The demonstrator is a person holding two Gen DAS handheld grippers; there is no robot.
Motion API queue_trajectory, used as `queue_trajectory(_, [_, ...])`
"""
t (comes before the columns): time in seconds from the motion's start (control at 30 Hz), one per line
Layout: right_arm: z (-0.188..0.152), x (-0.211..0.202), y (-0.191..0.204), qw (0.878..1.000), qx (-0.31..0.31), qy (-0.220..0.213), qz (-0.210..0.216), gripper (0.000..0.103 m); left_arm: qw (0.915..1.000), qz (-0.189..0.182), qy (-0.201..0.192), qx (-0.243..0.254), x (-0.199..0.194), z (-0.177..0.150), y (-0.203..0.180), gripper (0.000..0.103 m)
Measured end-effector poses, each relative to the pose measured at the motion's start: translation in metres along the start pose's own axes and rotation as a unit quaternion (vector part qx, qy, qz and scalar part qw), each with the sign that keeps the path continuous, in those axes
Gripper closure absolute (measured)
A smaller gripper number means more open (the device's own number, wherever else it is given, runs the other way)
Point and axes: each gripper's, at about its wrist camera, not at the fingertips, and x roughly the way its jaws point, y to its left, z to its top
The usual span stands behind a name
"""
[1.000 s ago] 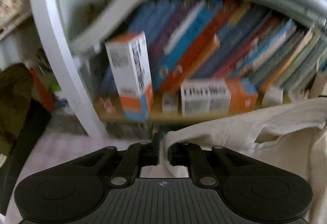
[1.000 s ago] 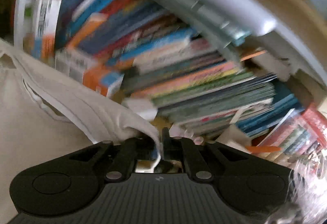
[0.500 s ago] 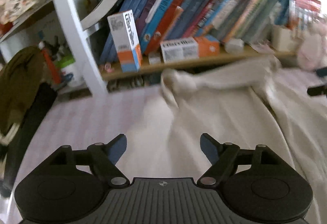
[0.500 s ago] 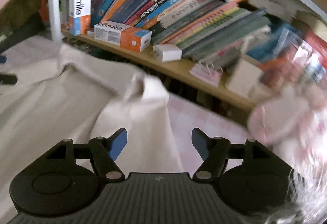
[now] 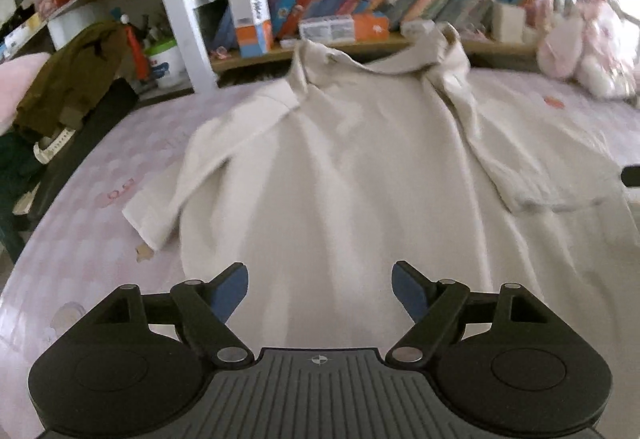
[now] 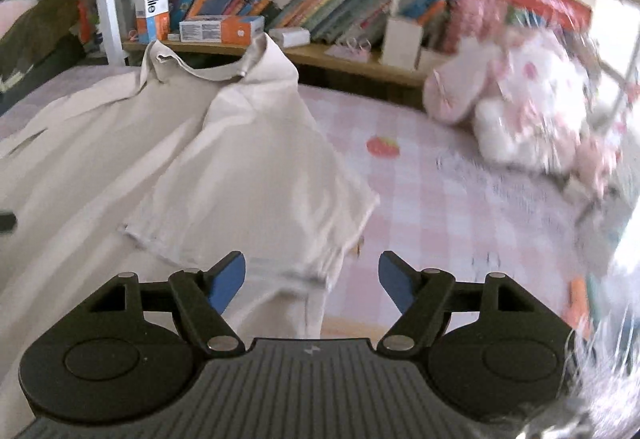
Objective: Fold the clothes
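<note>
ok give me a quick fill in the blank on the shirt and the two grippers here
1. The beige shirt lies spread on a pink checked ____.
2. Both the left gripper and right gripper stand ____, holding nothing.
3. The shirt's collar points toward a shelf of ____.
4. The plush toy is pink and ____.

Missing words: bedsheet; open; books; white

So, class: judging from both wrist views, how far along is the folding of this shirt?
Done: the beige polo shirt lies spread on the pink checked sheet, collar toward the bookshelf. In hand: nothing; the left gripper and right gripper have just opened and stand empty. Left: every fold. Both short sleeves lie loose and rumpled, and the body is unfolded.
</note>
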Motion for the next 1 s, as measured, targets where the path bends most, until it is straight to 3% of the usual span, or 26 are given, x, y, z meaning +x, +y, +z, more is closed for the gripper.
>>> queue_trajectory(0.3, [-0.019,-0.009,-0.023,1.000,0.000,0.010,-0.010,0.031,0.9995,0.009,0.018,0.026,0.001,-0.016,-0.027,0.022])
queue_trajectory(0.43, [-0.021,-0.007,-0.036,1.000,0.006,0.012,-0.015,0.031,0.9996,0.011,0.021,0.012,0.001,-0.018,-0.026,0.021])
queue_trajectory(0.6, [-0.011,-0.007,-0.017,0.997,-0.068,-0.015,0.019,0.031,0.9996,0.017,0.024,0.002,0.000,-0.019,-0.027,0.020])
queue_trajectory(0.7, [-0.001,-0.003,0.012,0.986,-0.154,-0.024,0.052,0.032,0.9995,0.019,0.024,0.003,-0.001,-0.021,-0.029,0.020])
queue_trajectory(0.83, [0.006,0.006,0.057,0.957,-0.277,-0.032,0.077,0.034,0.9995,0.019,0.024,0.000,-0.004,-0.024,-0.027,0.017])
queue_trajectory(0.93, [0.006,0.015,0.081,0.939,-0.332,-0.031,0.083,0.037,0.9996,0.017,0.023,-0.007,-0.006,-0.028,-0.024,0.016])
queue_trajectory(1.0, [0.006,0.019,0.091,0.932,-0.352,-0.031,0.086,0.043,0.9996,0.015,0.022,-0.013,-0.007,-0.030,-0.023,0.015])
